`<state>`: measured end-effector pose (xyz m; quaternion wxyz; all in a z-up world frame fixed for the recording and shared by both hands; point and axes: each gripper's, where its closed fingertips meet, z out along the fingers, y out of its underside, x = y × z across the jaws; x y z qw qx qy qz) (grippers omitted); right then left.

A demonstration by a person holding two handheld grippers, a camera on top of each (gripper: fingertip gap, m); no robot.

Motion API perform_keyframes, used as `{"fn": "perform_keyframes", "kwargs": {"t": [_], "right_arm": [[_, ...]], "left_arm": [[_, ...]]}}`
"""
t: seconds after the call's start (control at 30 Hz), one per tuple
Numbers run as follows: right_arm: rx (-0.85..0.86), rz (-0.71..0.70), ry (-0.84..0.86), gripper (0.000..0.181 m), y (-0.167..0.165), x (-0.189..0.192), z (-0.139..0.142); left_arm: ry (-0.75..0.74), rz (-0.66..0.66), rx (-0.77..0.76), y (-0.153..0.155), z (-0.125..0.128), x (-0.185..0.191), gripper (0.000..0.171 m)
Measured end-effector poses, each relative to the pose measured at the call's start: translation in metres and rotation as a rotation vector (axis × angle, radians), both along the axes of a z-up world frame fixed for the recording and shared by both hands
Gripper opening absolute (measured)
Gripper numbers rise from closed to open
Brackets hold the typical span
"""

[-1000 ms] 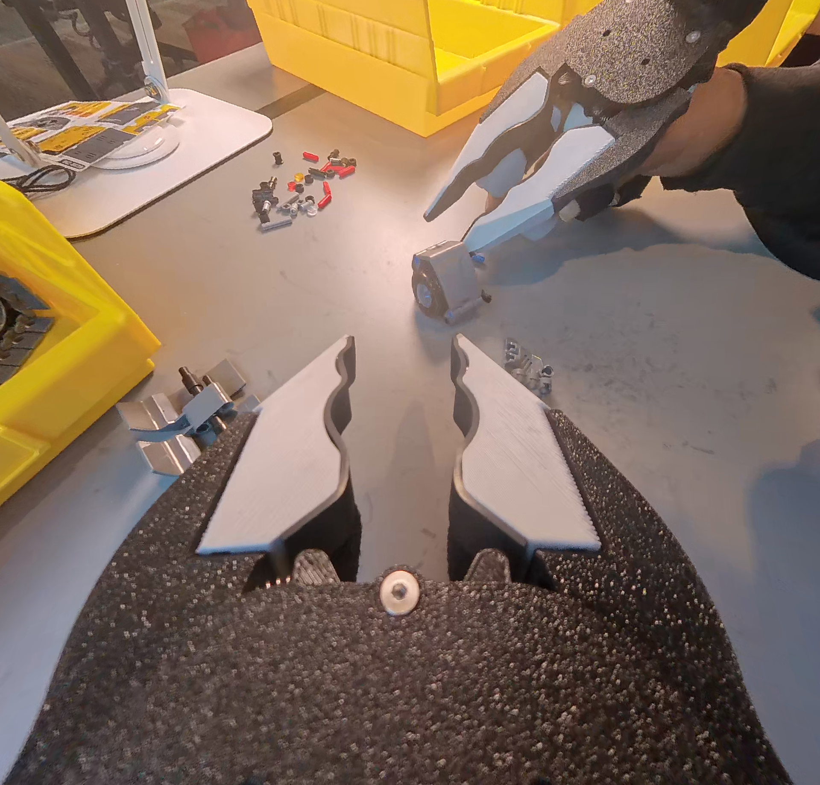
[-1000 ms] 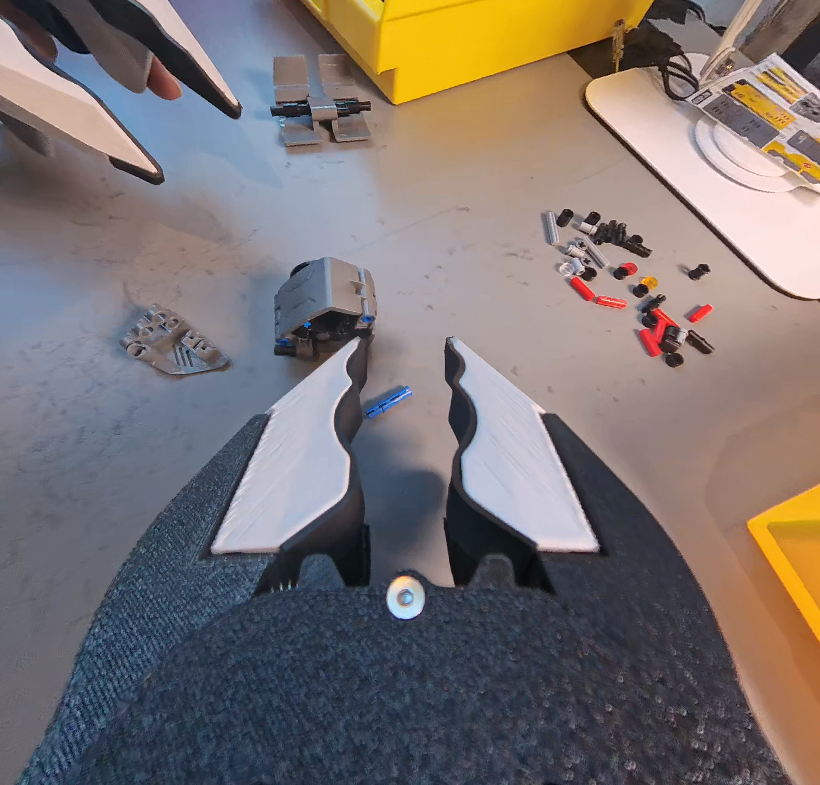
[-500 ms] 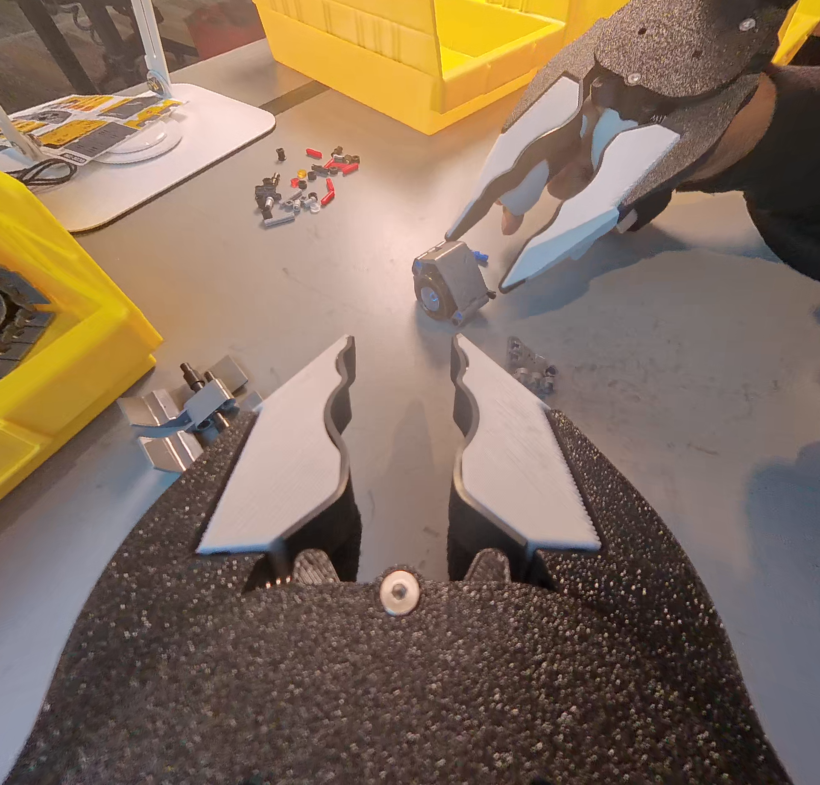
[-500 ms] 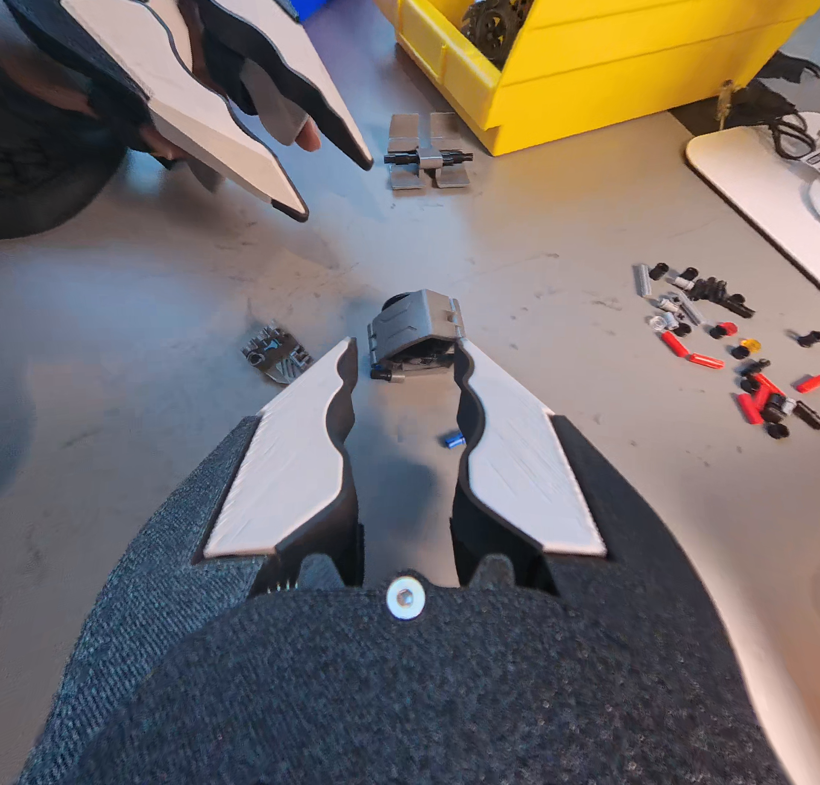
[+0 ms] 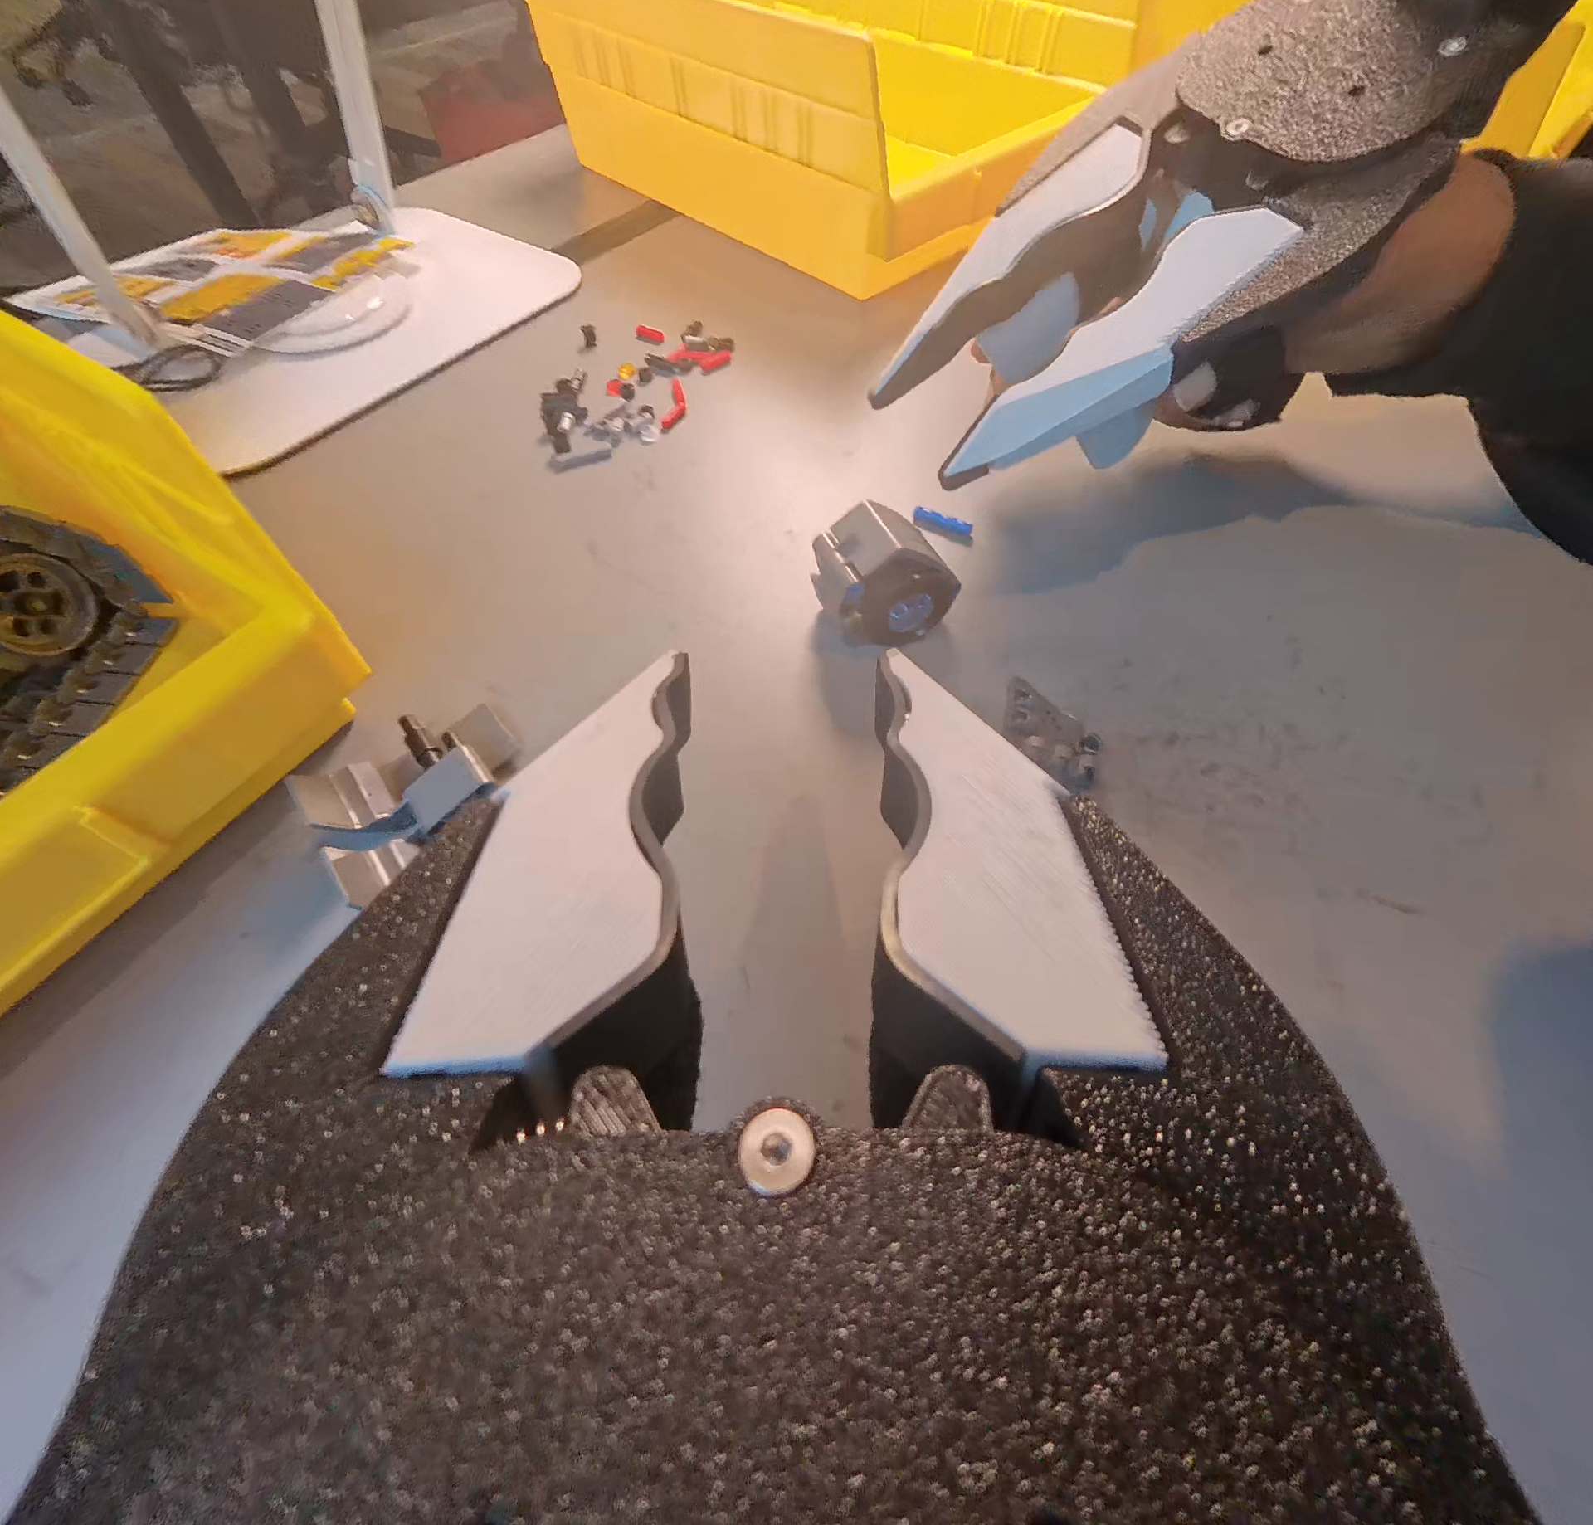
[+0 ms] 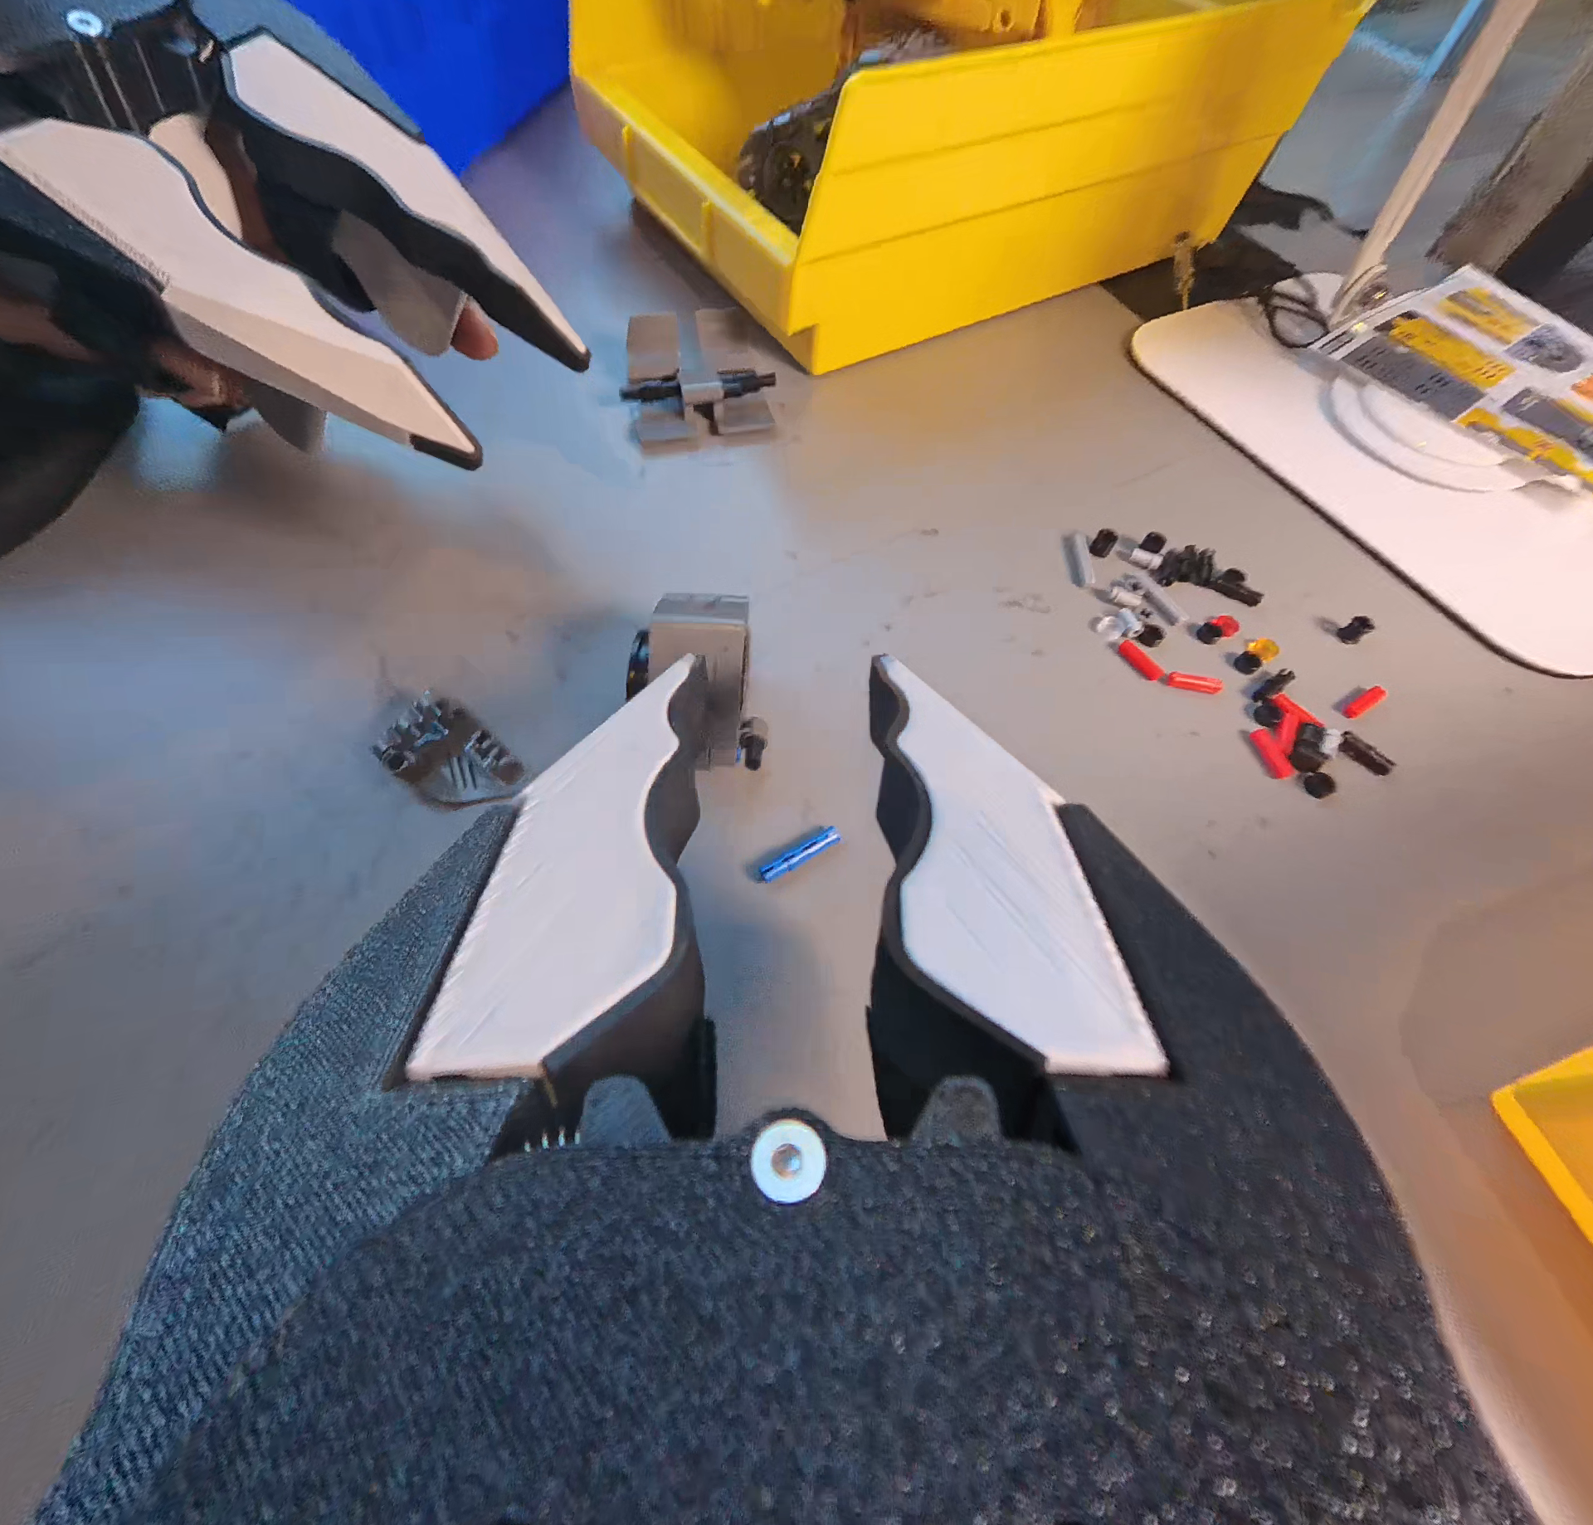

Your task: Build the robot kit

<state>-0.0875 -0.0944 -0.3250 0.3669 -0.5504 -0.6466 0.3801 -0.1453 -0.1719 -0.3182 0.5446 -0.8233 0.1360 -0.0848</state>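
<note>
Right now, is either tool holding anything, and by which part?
Nothing is held. The left tool and right tool are both open and empty; the small blue plastic pin and boxy grey plastic assembly lie loose on the table.

the right claw's left finger covers the near side of the grey block assembly, so contact can't be judged. far ahead to its right, the small loose pieces are too tiny to name. the yellow bin left of the left claw runs off the edge, its dark tracked contents half hidden.
</note>
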Motion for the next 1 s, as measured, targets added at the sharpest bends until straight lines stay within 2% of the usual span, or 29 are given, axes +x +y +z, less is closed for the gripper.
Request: {"fn": "perform_keyframes", "kwargs": {"t": [0.1, 0.2, 0.3, 0.43, 0.53, 0.67, 0.77, 1.0], "right_arm": [[0.031, -0.072, 0.117, 0.039, 0.017, -0.010, 0.027], [0.100, -0.159, 0.232, 0.040, 0.050, -0.023, 0.070], [0.155, -0.289, 0.328, 0.040, 0.101, -0.040, 0.117], [0.210, -0.489, 0.362, 0.039, 0.186, -0.065, 0.157], [0.199, -0.605, 0.307, 0.040, 0.245, -0.082, 0.157], [0.076, -0.659, 0.243, 0.036, 0.288, -0.098, 0.133], [0.090, -0.673, 0.268, 0.025, 0.297, -0.097, 0.137], [0.149, -0.660, 0.250, 0.031, 0.298, -0.100, 0.136]], "left_arm": [[-0.015, 0.089, 0.102, 0.003, 0.019, -0.017, 0.044], [-0.072, 0.184, 0.206, 0.001, 0.038, -0.038, 0.045], [-0.135, 0.267, 0.283, -0.004, 0.053, -0.058, 0.046], [-0.146, 0.330, 0.329, -0.009, 0.061, -0.075, 0.047], [-0.117, 0.335, 0.334, -0.010, 0.062, -0.075, 0.047], [-0.083, 0.329, 0.332, -0.009, 0.062, -0.072, 0.047], [-0.077, 0.328, 0.331, -0.009, 0.061, -0.072, 0.047], [-0.084, 0.325, 0.316, -0.007, 0.056, -0.072, 0.047]]}}
